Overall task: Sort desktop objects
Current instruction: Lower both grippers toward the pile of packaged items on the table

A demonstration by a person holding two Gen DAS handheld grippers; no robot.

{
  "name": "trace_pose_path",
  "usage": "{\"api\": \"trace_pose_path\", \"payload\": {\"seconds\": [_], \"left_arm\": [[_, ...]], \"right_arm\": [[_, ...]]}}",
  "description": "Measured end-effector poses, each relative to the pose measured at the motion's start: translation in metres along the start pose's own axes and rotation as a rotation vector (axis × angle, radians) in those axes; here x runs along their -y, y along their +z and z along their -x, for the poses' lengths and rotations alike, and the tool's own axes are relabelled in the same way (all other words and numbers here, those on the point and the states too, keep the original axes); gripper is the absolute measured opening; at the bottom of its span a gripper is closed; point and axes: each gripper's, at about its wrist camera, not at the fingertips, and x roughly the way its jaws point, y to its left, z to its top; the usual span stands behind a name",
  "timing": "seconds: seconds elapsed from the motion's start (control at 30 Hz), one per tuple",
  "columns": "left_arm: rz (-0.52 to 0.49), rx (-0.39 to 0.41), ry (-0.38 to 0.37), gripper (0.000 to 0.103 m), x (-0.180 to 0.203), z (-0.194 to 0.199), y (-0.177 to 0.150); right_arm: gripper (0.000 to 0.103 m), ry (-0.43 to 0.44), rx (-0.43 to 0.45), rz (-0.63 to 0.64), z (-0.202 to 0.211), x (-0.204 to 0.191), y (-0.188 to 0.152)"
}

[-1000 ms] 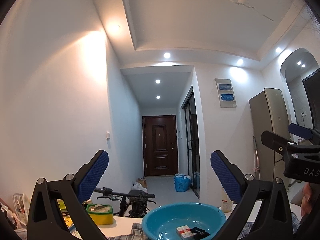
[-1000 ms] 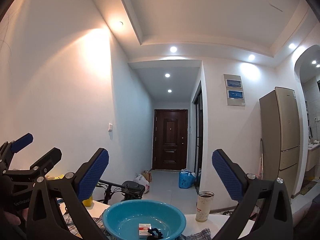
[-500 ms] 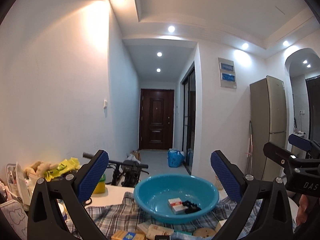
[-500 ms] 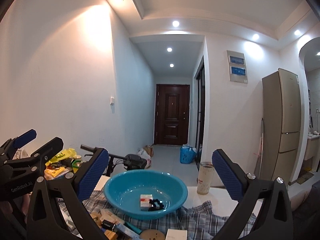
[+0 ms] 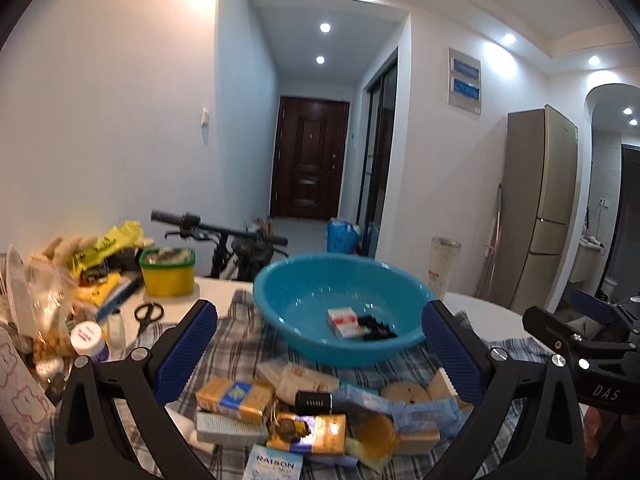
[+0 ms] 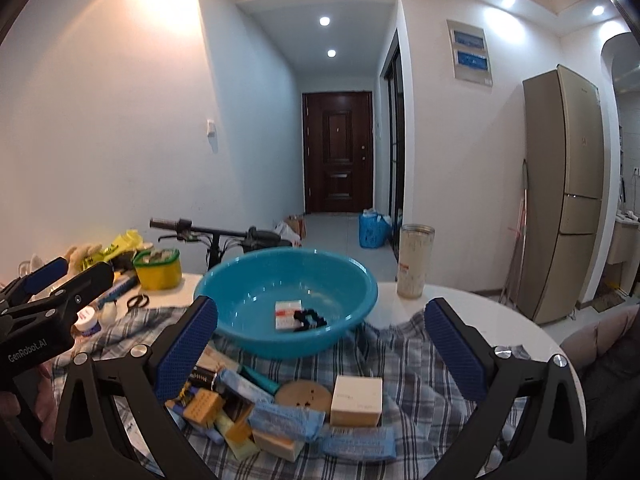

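Both tools, left tool [image 5: 320, 344] and right tool [image 6: 320, 344], have tipped down from the ceiling, fingers apart and empty, revealing the pile of small packets [image 5: 296, 412] on the tabletop before the blue basin [image 5: 340, 312].

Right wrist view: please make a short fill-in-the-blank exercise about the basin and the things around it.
1. The basin is ____ in colour.
2. A small white and red box lies ____ the basin.
3. The basin stands on a ____ cloth.
4. Both the left gripper and the right gripper are ____, holding nothing.

Missing words: blue; inside; checked; open
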Motion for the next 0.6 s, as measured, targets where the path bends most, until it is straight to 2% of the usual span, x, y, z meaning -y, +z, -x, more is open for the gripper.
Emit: {"api": "trace_pose_path", "payload": {"seconds": [0.2,0.33,0.6], "left_arm": [[-0.004,-0.104,0.005,0.103,0.000,-0.016,-0.032],[-0.011,-0.227,0.010,0.103,-0.003,-0.037,-0.062],[0.025,-0.322,0.003,0.103,-0.010,-0.054,-0.097]], "right_arm": [[0.103,-0.009,-0.098,0.007,-0.015,0.004,-0.030],[0.098,0.005,-0.162,-0.003,-0.025,0.007,-0.047],[0.097,0.058,-0.307,-0.011,-0.044,-0.004,-0.092]]}}
